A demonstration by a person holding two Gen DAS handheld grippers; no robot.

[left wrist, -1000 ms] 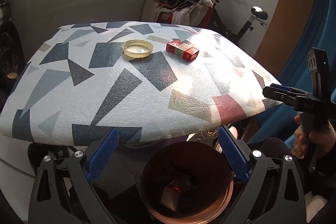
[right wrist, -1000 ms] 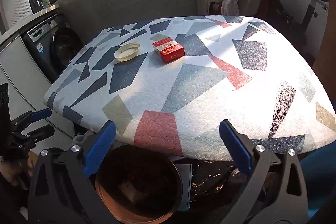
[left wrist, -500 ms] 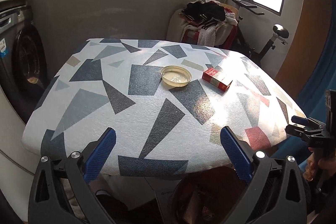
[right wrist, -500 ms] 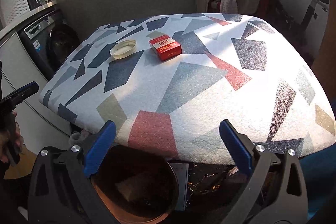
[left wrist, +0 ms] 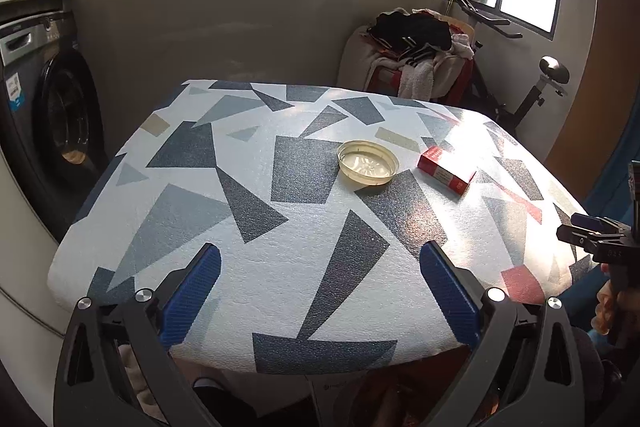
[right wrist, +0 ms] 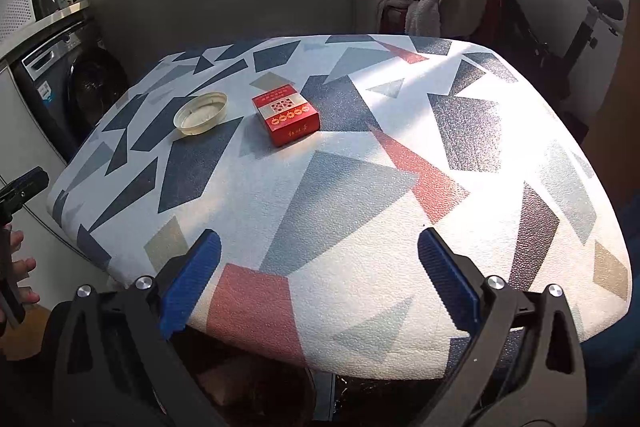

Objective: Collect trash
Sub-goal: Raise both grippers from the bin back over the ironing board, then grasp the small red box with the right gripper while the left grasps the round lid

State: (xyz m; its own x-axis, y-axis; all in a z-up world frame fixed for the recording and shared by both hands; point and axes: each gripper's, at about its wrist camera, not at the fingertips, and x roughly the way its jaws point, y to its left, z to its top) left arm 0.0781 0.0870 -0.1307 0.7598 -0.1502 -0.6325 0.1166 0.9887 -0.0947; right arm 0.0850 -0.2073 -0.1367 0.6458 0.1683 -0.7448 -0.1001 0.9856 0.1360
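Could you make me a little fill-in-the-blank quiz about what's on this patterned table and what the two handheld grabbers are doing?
1. The small cardboard box lying on the geometric-patterned table is coloured ____.
2. The shallow translucent plastic lid has a ____ outline.
3. The left gripper and right gripper each have blue-padded fingers spread wide, holding ____.
4. Seen from the right wrist camera, the lid lies to the ____ of the box.

Missing words: red; round; nothing; left
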